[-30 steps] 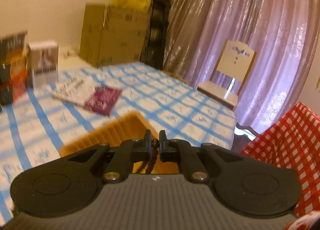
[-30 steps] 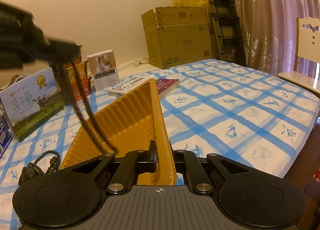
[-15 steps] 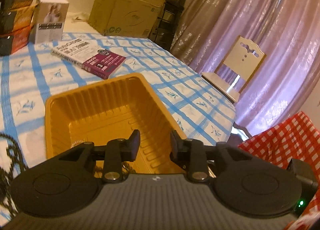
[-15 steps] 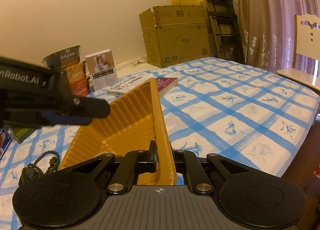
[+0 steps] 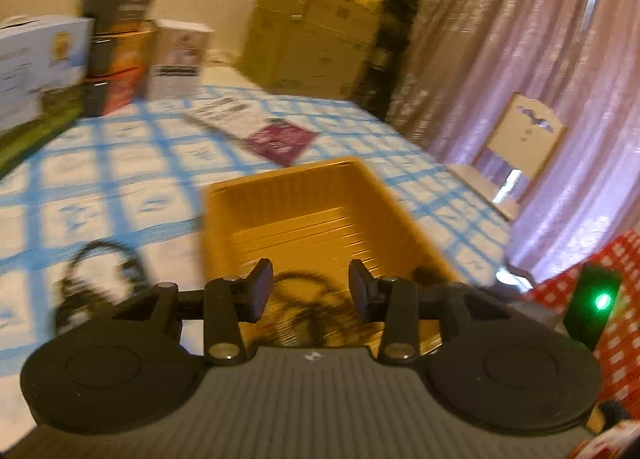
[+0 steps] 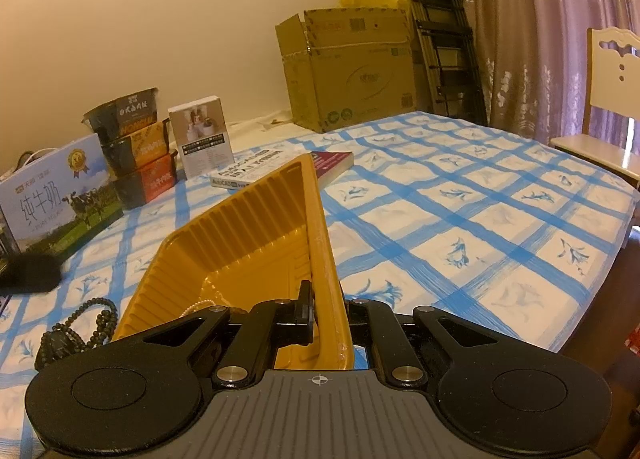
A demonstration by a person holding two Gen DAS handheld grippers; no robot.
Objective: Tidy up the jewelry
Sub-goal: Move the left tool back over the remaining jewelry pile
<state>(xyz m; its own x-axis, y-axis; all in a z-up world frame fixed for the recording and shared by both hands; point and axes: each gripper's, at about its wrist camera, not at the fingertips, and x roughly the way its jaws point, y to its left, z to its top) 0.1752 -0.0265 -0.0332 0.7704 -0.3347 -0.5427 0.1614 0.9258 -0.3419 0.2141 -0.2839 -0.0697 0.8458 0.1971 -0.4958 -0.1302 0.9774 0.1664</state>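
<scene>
Yellow tray (image 6: 248, 243): on the checked counter (image 6: 460, 195), right claw (image 6: 326, 307) clenched on its near rim. Left claw (image 5: 306, 289): released, jaws just opening, nothing between them. Dark bead necklace (image 5: 308, 311): inside the tray. Second bead string (image 6: 76, 325): on the counter beside the tray.

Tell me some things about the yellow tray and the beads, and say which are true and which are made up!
1. The right gripper pinches the tray wall. True.
2. The left gripper holds a necklace. False: its jaws have just been opening and nothing is between them.
3. A dark necklace lies in the tray. True.
4. All beads are in the tray. False: dark beads lie on the tablecloth beside it.
5. The book is inside the tray. False: it lies on the cloth behind it.
</scene>
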